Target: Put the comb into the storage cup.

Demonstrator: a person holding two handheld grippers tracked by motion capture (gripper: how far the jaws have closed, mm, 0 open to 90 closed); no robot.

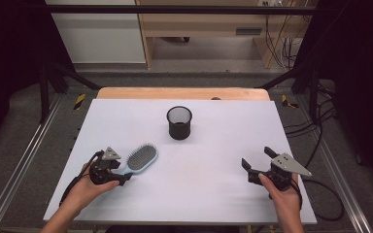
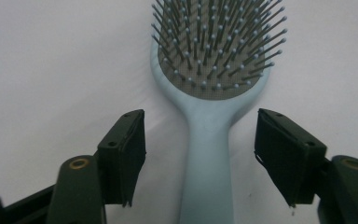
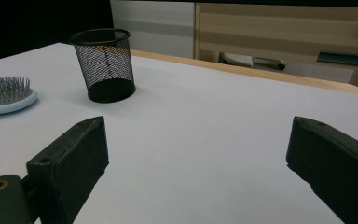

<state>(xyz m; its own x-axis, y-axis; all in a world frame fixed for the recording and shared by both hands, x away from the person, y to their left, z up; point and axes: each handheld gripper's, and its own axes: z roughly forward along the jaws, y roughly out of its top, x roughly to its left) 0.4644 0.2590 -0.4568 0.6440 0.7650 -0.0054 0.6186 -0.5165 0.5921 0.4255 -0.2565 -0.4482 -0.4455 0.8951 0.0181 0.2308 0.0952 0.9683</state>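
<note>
Two grippers, both spread wide.
Left gripper (image 2: 200,158) straddles brush (image 2: 212,93) handle, untouched; right gripper (image 1: 258,164) over bare table (image 1: 213,160).

This looks like a lab recording bay. Beyond the right gripper (image 1: 258,164) lies a white table (image 1: 213,160) framed by black struts (image 1: 53,73) and metal rails (image 1: 14,170); cables (image 1: 320,121) trail to its right, and plain wooden furniture (image 1: 199,29) stands farther ahead.

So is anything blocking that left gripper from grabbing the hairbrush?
Nothing visible. The left gripper is open with a jaw on each side of the hairbrush handle, and only bare white table lies around it.
</note>
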